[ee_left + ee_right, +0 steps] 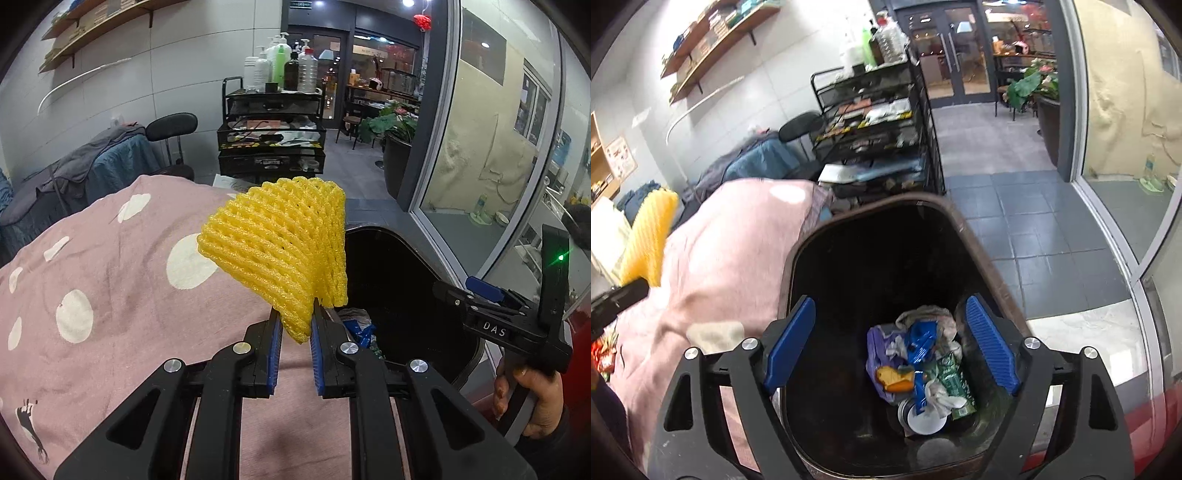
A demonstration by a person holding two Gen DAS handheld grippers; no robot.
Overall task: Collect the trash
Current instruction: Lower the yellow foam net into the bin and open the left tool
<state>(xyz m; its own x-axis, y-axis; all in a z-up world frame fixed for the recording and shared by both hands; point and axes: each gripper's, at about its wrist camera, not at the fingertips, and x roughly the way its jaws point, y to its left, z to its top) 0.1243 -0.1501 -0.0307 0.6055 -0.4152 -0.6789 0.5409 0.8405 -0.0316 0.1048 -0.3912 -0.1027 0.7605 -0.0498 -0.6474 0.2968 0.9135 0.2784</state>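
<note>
My left gripper [295, 325] is shut on a yellow foam fruit net [280, 243], which fans up above the blue pads over the pink spotted cloth [110, 288]. The net also shows in the right wrist view as a blurred yellow foam net [650, 240] at the far left. My right gripper [892, 343] stands open above the dark trash bin [798, 251], with nothing between its fingers. Down in the bin lies trash [919, 365]: blue and green wrappers, crumpled tissue and a purple bag. From the left wrist view, the right gripper [487, 310] is at the right edge over the bin [402, 295].
A black wire trolley [271, 129] with bottles stands behind the cloth-covered surface. A black chair [171, 127] and piled clothes lie to the left. Grey floor tiles [1034, 229] run to a glass wall [1108, 206] on the right. A potted plant [391, 129] stands farther back.
</note>
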